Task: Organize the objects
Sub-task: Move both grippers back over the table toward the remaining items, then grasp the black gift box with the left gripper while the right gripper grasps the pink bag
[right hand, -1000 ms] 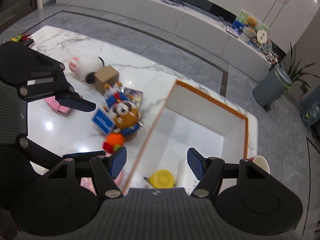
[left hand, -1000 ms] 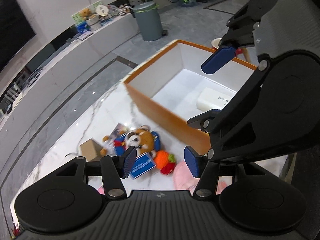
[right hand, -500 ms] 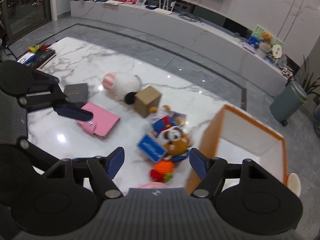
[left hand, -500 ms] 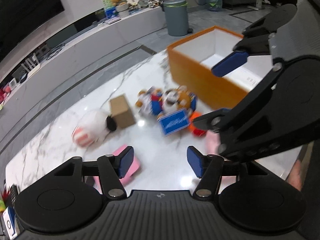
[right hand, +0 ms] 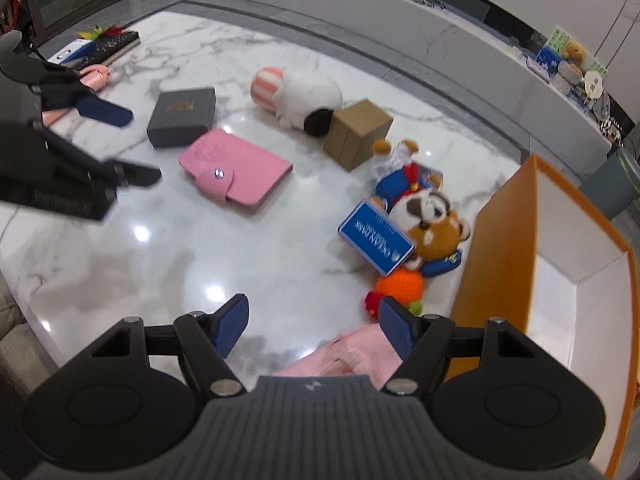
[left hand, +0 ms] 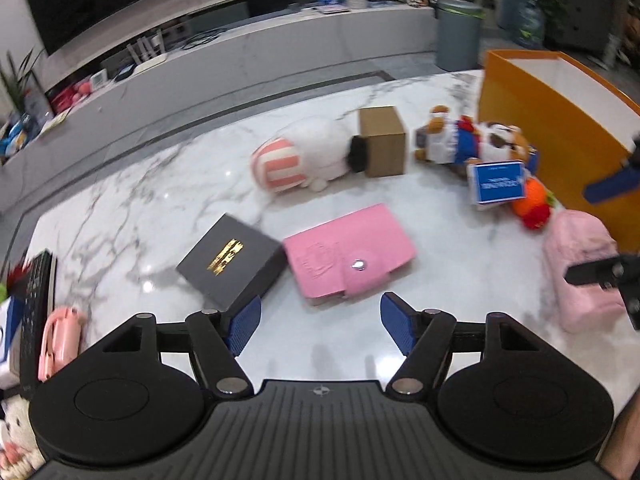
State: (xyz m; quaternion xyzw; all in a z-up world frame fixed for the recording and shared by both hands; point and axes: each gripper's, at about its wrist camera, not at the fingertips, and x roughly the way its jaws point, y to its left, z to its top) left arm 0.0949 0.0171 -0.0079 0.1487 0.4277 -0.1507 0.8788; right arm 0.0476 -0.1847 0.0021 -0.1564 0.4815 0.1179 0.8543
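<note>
The orange box (right hand: 500,240) stands at the marble desk's (right hand: 160,272) right edge, with the bear toy (right hand: 432,224) and blue card (right hand: 376,238) against its wall. Mid-desk lie the white plush (left hand: 312,152), cardboard box (left hand: 382,146), pink wallet (left hand: 348,252) and black box (left hand: 232,266). The left gripper (left hand: 320,322), fingers opening and empty, hangs just before the wallet; the right gripper (right hand: 312,326), fingers apart, hovers over a pink pouch (right hand: 352,352).

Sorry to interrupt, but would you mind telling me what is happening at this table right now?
A person is tidying scattered items into the orange box. Neither tool holds anything: the left hand-held gripper is opening above the pink wallet, with nothing between its jaws, and the right hand-held gripper hangs open over a pink pouch. The plush toys and small boxes lie on the marble table, not yet boxed.
</note>
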